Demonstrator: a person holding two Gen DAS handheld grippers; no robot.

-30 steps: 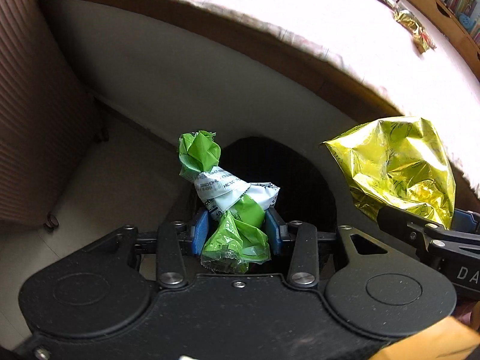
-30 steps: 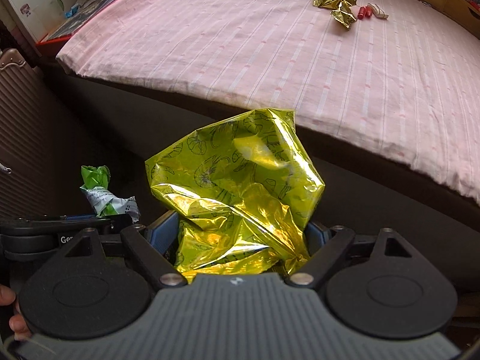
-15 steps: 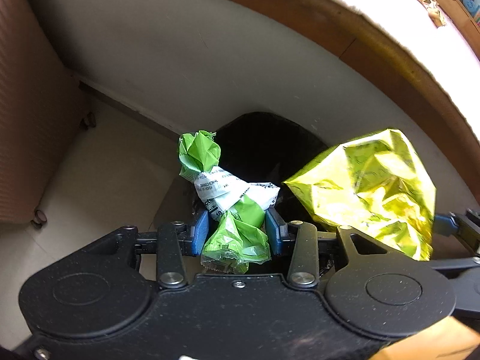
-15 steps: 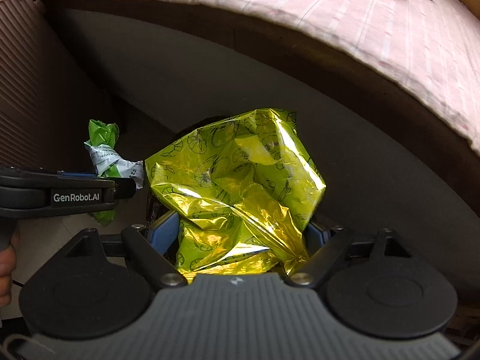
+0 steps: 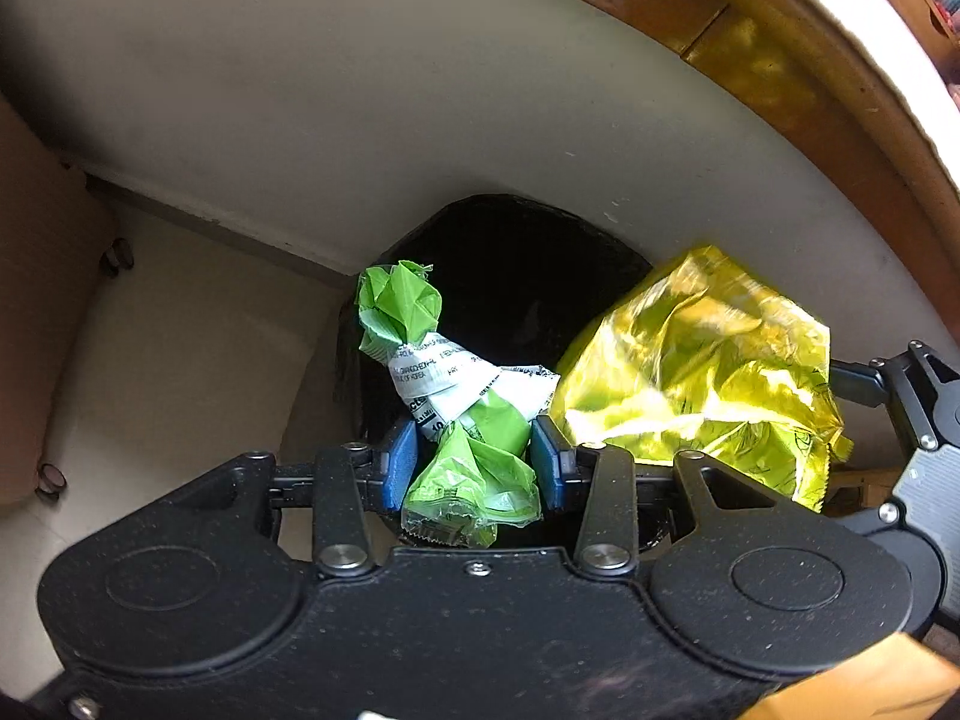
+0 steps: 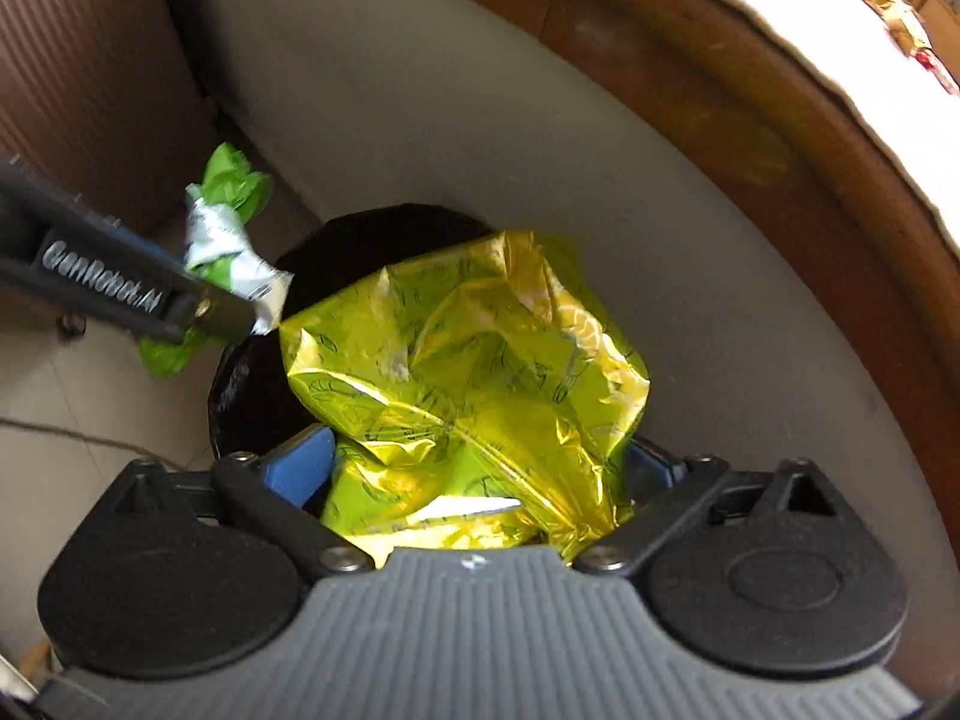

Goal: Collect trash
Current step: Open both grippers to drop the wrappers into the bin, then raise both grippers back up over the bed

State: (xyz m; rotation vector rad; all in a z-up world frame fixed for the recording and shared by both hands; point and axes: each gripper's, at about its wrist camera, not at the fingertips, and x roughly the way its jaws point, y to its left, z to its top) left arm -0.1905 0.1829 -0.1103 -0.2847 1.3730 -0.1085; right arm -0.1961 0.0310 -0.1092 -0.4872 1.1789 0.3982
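My left gripper is shut on a crumpled green and white wrapper, which sticks up between the blue pads over the near rim of a black bin. My right gripper is shut on a large shiny yellow foil bag that hangs over the same black bin. In the left wrist view the yellow foil bag sits to the right of the green wrapper. From the right wrist, the green wrapper shows at the left, behind the left gripper's finger.
The bin stands on a pale floor against the grey side of a bed with a wooden frame. A ribbed brown suitcase stands to the left. More gold wrappers lie on the bed.
Both grippers have dropped from bed height and tilted toward the black bin, which now fills more of each view. The yellow bag has come closer to the green wrapper. Both grips are unchanged.
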